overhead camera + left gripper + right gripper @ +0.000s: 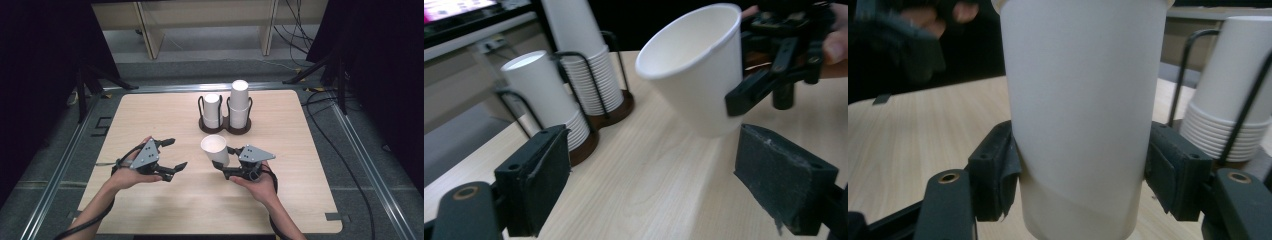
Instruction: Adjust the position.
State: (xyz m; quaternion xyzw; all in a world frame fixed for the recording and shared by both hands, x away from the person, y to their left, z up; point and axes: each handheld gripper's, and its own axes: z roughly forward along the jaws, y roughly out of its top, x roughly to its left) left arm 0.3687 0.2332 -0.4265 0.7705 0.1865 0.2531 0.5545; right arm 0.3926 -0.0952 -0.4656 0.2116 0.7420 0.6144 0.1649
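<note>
A single white paper cup (215, 149) (696, 65) (1083, 110) is held mouth-up, tilted toward the left, just above the wooden table (165, 200). My right gripper (226, 159) (1083, 172) is shut on its lower half, a pad pressing each side. My left gripper (176, 154) (654, 185) hovers to the left of the cup, open and with nothing between its jaws. Behind the cup, a dark two-slot wire holder (225, 125) carries two stacks of upside-down white cups: a shorter stack (212, 110) (544, 95) and a taller stack (239, 102) (581, 55) (1235, 95).
The table's right edge and front edge lie near the person's forearms. Beyond the far edge is grey floor with a wooden bench frame (155, 30) and trailing cables (325, 105). Dark stands (85, 75) flank both sides.
</note>
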